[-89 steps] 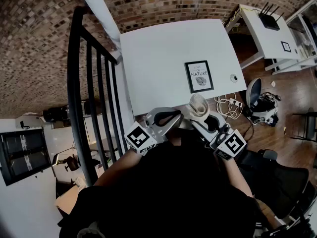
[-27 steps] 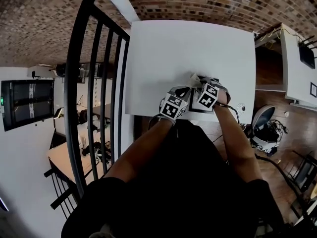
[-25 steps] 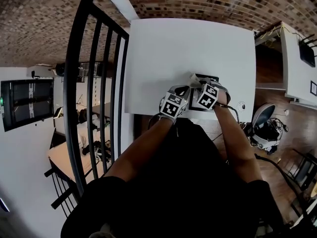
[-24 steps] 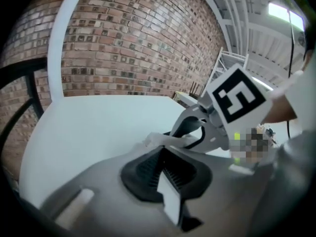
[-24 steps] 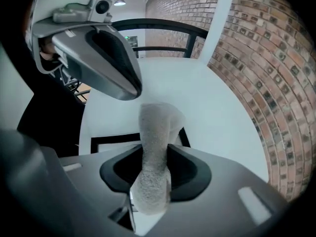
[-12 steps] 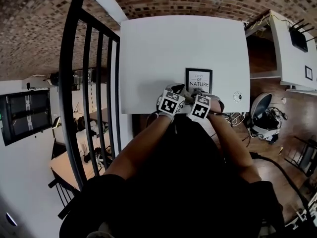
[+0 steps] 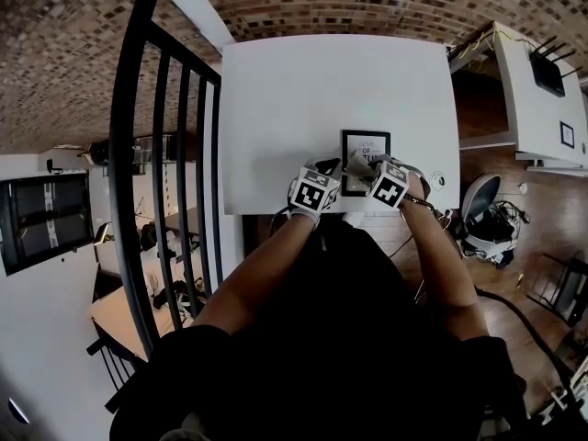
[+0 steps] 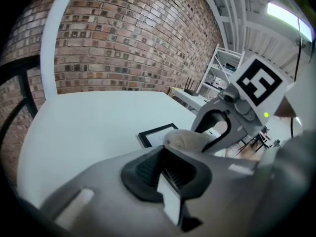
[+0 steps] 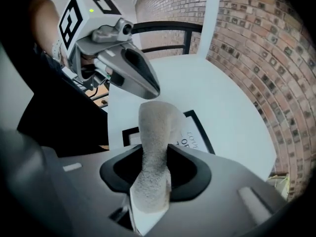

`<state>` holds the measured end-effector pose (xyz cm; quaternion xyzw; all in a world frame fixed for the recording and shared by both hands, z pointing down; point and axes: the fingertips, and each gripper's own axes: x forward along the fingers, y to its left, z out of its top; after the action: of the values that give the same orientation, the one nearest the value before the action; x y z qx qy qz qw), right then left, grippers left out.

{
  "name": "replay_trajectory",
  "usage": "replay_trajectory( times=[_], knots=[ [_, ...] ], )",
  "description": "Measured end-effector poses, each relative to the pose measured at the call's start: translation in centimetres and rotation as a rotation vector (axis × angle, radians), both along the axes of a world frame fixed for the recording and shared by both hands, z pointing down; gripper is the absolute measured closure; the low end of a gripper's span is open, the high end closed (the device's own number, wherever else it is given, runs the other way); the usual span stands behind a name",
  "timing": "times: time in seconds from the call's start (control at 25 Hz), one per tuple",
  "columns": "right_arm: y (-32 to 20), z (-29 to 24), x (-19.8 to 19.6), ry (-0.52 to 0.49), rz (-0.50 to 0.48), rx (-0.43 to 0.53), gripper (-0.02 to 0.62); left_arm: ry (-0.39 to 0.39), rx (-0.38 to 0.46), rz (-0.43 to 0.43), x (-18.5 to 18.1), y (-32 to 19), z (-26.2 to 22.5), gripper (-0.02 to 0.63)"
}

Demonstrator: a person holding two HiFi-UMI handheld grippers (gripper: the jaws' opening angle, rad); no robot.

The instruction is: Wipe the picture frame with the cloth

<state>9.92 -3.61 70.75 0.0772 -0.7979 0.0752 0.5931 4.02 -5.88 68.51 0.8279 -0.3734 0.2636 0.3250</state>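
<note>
The picture frame (image 7: 365, 145) is lying flat near the front edge of the white worktop (image 7: 303, 81), its black border showing only in part: in the head view its near half is disappearing under the cloth (image 7: 356, 164) and the two hand-held grippers. The lettering on the print is being cut off by the cloth in the right gripper view, so only a few letters are showing. The right hand-held gripper (image 7: 372, 173) is clamping the pale, nubbly cloth between its jaws, and the free end is arching forward and drooping over the frame; whether the cloth is actually pressing on the glass is hard to tell. The left hand-held gripper (image 9: 148, 90) is sitting just beside the frame's left side with its jaws closed together and nothing between them, and its tip is coming close to the cloth. Whether that tip is touching the worktop is not clear. The person's forearms are filling the lower part of the head view, hiding the front edge of the worktop. A black railing (image 7: 138, 154) is standing to the left of the worktop.
</note>
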Motion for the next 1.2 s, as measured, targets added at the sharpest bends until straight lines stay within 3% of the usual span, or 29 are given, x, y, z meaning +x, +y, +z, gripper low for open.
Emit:
replay_trajectory(
  times=[0.44, 0.56, 1.2],
  knots=[
    [-10.1, 0.9, 4.1, 0.100, 0.002, 0.162, 0.449, 0.010, -0.018, 0.029, 1.5, 1.1, -0.8, 0.607],
    [-11.0, 2.0, 4.8, 0.122, 0.003, 0.160, 0.449, 0.007, -0.022, 0.021, 1.4, 1.3, -0.9, 0.607],
    [0.1, 3.3, 3.9, 0.068, -0.082, -0.040, 0.449, -0.004, -0.009, 0.064, 2.4, 1.0, -0.1, 0.607]
  ],
)
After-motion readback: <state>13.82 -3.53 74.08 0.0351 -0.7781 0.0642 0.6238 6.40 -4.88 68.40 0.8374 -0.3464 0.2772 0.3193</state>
